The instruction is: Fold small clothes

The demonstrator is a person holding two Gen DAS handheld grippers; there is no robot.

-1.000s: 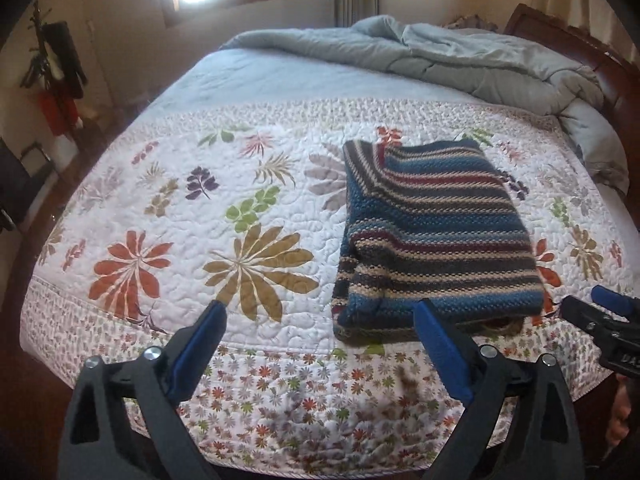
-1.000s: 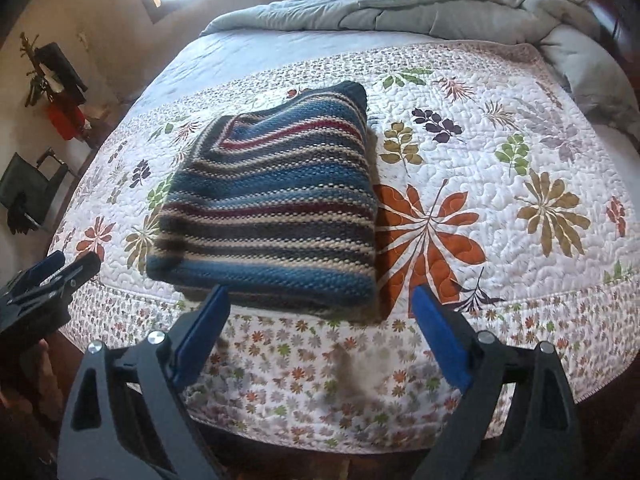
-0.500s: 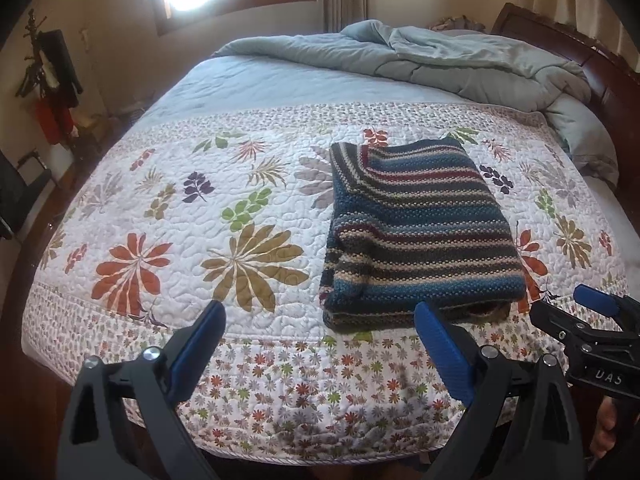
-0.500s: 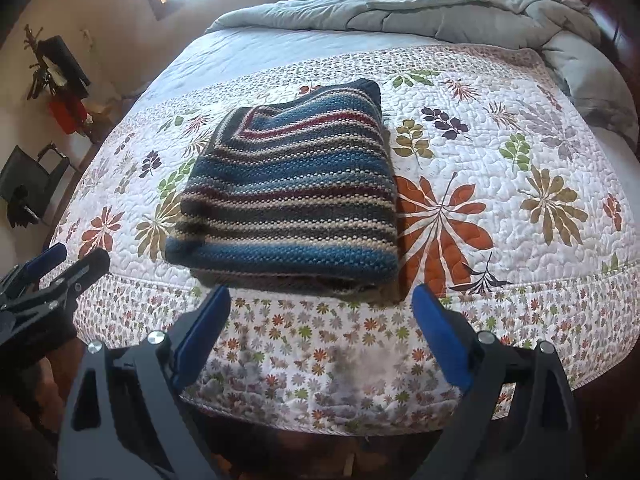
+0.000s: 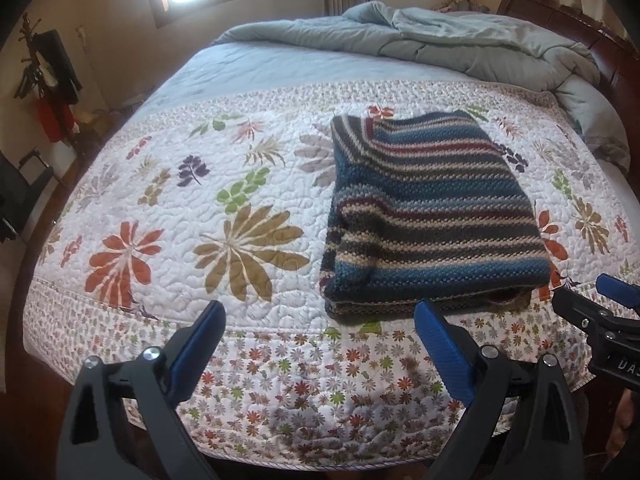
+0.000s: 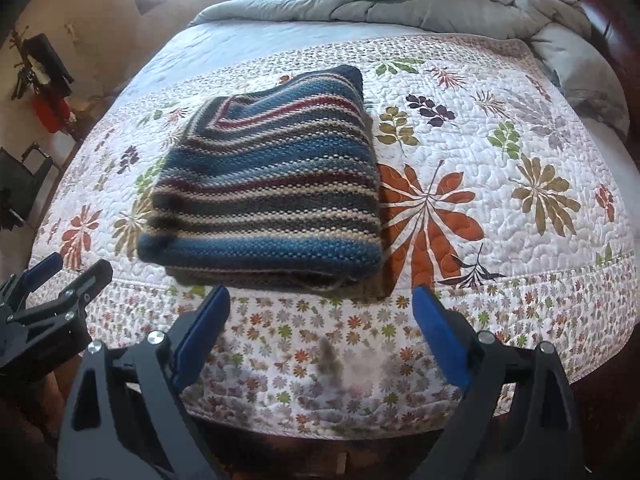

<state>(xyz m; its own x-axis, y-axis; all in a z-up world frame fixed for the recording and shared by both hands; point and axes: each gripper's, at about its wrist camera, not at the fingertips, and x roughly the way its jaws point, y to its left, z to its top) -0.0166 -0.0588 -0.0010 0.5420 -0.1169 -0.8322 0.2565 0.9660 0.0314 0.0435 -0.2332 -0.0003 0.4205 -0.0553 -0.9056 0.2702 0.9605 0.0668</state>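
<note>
A striped knit sweater [image 5: 432, 216] in blue, maroon, cream and grey lies folded into a thick rectangle on the floral quilt [image 5: 240, 216], near the foot edge of the bed. In the right wrist view the sweater [image 6: 264, 196] sits just beyond the fingers. My left gripper [image 5: 320, 316] hangs open over the quilt's border, left of and below the sweater's near edge. My right gripper [image 6: 322, 300] is open too, empty, just short of the sweater's front fold. Each gripper shows at the edge of the other's view: right gripper [image 5: 588, 300], left gripper [image 6: 68, 272].
A rumpled grey-blue duvet [image 5: 460, 44] is heaped at the head of the bed beside a dark wooden headboard [image 5: 576, 16]. A coat stand with dark and red clothes [image 5: 48, 92] stands at the left wall, a dark chair [image 5: 20, 196] below it. Quilt [image 6: 500, 184] stretches right of the sweater.
Both grippers have drawn back from the sweater toward the foot of the bed; more of the quilt's border and bed edge shows. The sweater has stayed folded and still.
</note>
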